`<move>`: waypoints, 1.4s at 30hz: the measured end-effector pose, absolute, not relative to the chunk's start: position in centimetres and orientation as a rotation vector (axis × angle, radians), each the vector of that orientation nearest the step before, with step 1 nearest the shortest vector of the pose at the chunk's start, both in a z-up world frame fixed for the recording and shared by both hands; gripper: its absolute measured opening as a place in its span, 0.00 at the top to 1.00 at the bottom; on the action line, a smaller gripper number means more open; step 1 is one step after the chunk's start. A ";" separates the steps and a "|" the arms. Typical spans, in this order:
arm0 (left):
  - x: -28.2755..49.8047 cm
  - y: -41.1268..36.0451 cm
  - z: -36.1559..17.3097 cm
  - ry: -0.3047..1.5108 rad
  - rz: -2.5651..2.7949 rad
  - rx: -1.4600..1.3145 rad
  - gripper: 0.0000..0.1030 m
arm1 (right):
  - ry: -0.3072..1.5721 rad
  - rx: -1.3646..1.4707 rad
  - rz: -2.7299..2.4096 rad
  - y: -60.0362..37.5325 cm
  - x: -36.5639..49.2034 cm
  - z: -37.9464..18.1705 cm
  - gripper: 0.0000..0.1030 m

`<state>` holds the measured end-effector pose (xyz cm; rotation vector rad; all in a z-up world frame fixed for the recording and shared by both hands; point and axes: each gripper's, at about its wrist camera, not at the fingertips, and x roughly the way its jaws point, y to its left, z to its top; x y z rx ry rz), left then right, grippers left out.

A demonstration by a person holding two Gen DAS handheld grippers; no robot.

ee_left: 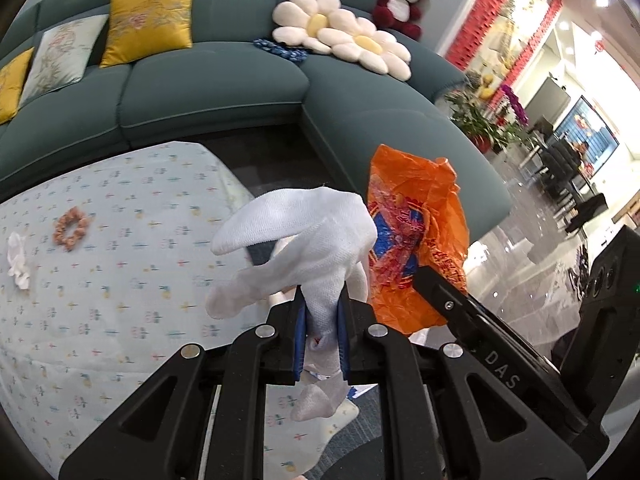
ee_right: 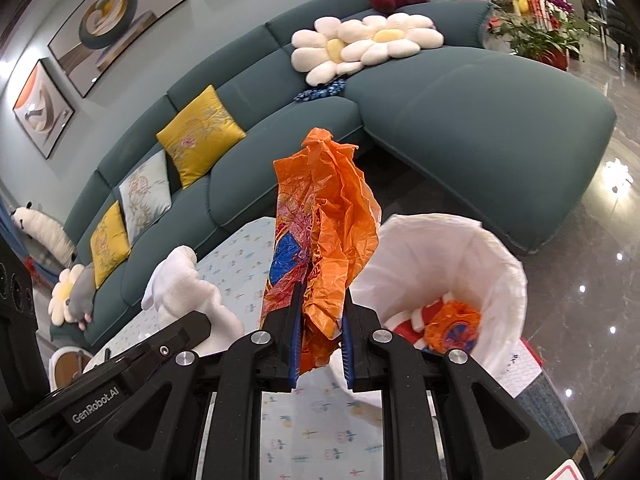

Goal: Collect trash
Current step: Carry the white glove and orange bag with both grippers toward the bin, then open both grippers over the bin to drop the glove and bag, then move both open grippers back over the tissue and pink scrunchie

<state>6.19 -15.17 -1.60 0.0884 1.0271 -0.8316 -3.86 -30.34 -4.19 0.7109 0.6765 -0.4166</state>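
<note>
Both clamped: crinkly orange wrapper [ee_right: 324, 236], woven wipe [ee_left: 304, 240].

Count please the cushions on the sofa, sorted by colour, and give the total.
Yellow cushions: 2
Pale blue cushions: 1
White flower cushions: 2
Total: 5

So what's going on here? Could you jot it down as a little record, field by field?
Setting: living room, teal sofa, table with patterned cloth
Left gripper: shut on white cloth
Right gripper: shut on orange plastic bag
Bin: white-lined trash bin just right of the orange bag, already holding orange and red-white trash
Still on table: crumpled white tissue, orange scrunchie
</note>
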 end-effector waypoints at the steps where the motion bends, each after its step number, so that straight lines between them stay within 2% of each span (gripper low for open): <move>1: 6.0 -15.6 -1.6 1.027 -0.838 0.092 0.88 | 0.678 0.711 -0.421 -30.5 -3.9 -4.2 0.84; 7: 5.1 -17.2 -2.0 1.011 -0.867 0.093 0.81 | 0.686 0.737 -0.469 -32.2 -5.1 -5.3 0.77; 9: 5.0 -17.4 -2.0 1.012 -0.865 0.096 0.72 | 0.691 0.742 -0.485 -32.7 -5.3 -5.7 0.73; 14: 5.2 -17.2 -2.2 1.014 -0.842 0.076 0.58 | 0.686 0.745 -0.510 -33.0 -5.6 -5.9 0.62; 27: 6.8 -14.1 -1.8 1.006 -0.782 0.049 0.56 | 0.704 0.679 -0.457 -30.4 -4.0 -4.8 0.61; 32: 8.5 -10.7 -2.0 0.998 -0.718 0.015 0.52 | 0.727 0.634 -0.417 -28.2 -2.5 -4.4 0.61; 42: 12.7 -2.7 -4.1 1.019 -0.571 -0.046 0.51 | 0.787 0.566 -0.312 -22.3 1.8 -4.7 0.61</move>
